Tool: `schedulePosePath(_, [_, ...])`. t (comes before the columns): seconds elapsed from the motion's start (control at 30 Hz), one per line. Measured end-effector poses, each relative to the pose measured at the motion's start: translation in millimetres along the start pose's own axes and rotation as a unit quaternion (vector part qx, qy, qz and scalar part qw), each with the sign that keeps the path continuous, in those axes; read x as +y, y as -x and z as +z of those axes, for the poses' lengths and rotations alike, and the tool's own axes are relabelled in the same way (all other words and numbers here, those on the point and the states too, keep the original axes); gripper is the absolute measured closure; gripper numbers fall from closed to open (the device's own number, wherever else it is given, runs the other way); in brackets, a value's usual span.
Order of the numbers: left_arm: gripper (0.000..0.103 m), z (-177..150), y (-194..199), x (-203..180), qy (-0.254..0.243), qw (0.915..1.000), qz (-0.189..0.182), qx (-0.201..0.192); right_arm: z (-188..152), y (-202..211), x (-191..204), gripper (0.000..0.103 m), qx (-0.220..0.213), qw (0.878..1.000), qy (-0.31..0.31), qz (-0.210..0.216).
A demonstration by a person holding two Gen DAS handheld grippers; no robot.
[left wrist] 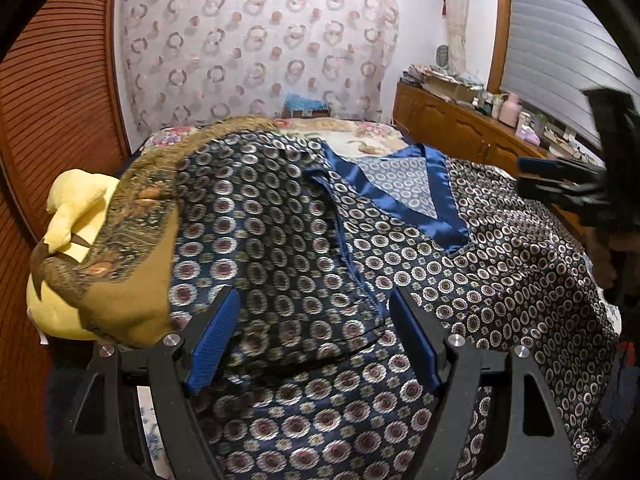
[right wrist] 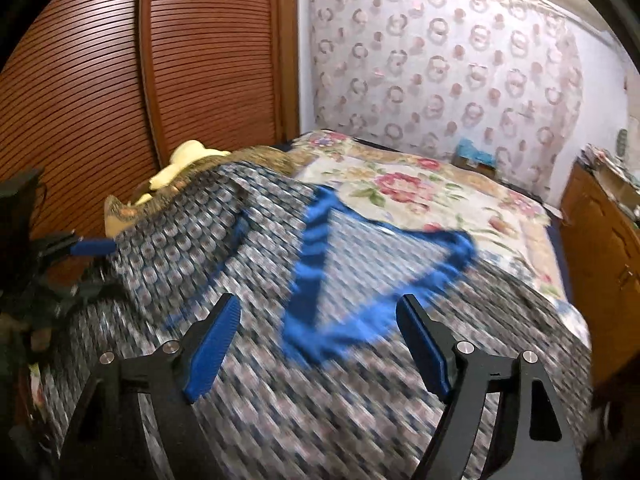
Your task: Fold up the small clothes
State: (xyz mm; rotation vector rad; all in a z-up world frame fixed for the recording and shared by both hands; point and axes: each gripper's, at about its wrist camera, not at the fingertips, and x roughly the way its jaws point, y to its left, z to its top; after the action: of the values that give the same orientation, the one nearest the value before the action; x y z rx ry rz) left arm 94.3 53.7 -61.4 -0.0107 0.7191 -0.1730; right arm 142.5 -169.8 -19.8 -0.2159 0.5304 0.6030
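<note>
Here a dark patterned top (left wrist: 304,216) with a blue satin V-neck band (left wrist: 436,200) is seen spread over the floral bedspread (right wrist: 420,184), its left part draped up over a mustard fringed cloth (left wrist: 132,216) and a yellow plush toy (left wrist: 76,200). Nothing is folded yet, so the step in hand is judged to be the approach for the 1st fold.

The left gripper (left wrist: 312,340) is held released just above the fabric, its blue pads (left wrist: 212,344) apart with nothing pinched between them. The right gripper (right wrist: 316,344) is likewise unclenched over the chest area below the neckline; that view is smeared by motion, so contact with the cloth cannot be told for certain.

Next, an edge on each side is probably to be sought, a sleeve or side seam. Both sets of jaws are to be lowered onto a single layer and closed, without the bedspread beneath being caught.
</note>
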Motion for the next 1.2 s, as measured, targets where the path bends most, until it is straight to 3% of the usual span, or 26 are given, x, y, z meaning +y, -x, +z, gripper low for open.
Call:
schedulePosePath(0.33, [0.025,8.4,-26.6,-28.1,-0.029,0.9992,-0.006,0.025,-71.0,64.9,-77.2,0.022,0.021,0.994,-0.055,-0.09])
schedulePosePath(0.7, [0.025,10.6,-53.1,-35.0,-0.034,0.9971,-0.015,0.066,-131.4,84.4,-150.2,0.033,0.073,0.971,-0.156,-0.168])
schedulePosePath(0.97, [0.025,8.7,-70.0,-39.4,-0.034,0.9948,-0.015,0.095,-151.2,68.1,-177.2,0.034,0.098,0.964,-0.207,-0.136])
schedulePosePath(1.2, [0.024,2.6,-77.7,-50.6,-0.055,0.9933,-0.01,0.101,-164.8,90.2,-189.3,0.048,0.099,0.964,-0.217,-0.114])
